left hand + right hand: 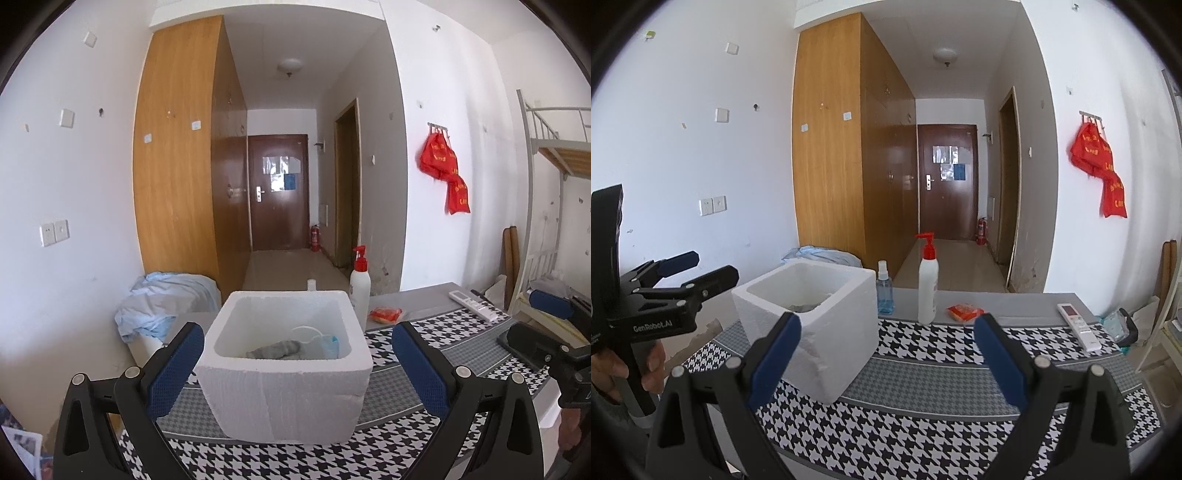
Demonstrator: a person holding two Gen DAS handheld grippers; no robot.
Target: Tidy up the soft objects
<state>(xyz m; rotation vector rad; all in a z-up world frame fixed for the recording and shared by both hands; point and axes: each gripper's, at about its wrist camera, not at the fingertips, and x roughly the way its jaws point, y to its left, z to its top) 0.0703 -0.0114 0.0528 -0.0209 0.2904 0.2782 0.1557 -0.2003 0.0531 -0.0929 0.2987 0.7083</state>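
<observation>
A white foam box (284, 380) stands on the houndstooth tablecloth (288, 458). Inside it lie a grey cloth (275, 349) and a blue face mask (327, 345). My left gripper (297, 373) is open, its blue pads either side of the box's near wall without touching it. In the right wrist view the foam box (812, 325) sits left of centre, and my right gripper (886, 362) is open and holds nothing, to the box's right. The left gripper (701, 269) also shows at the far left, held by a hand (653, 365). An orange packet (964, 312) lies farther back.
A white pump bottle (928, 291) with a red top and a blue spray bottle (884, 291) stand behind the box. A white remote (1078, 325) lies at the right. A light blue cloth (166, 302) is heaped on a white unit left of the table.
</observation>
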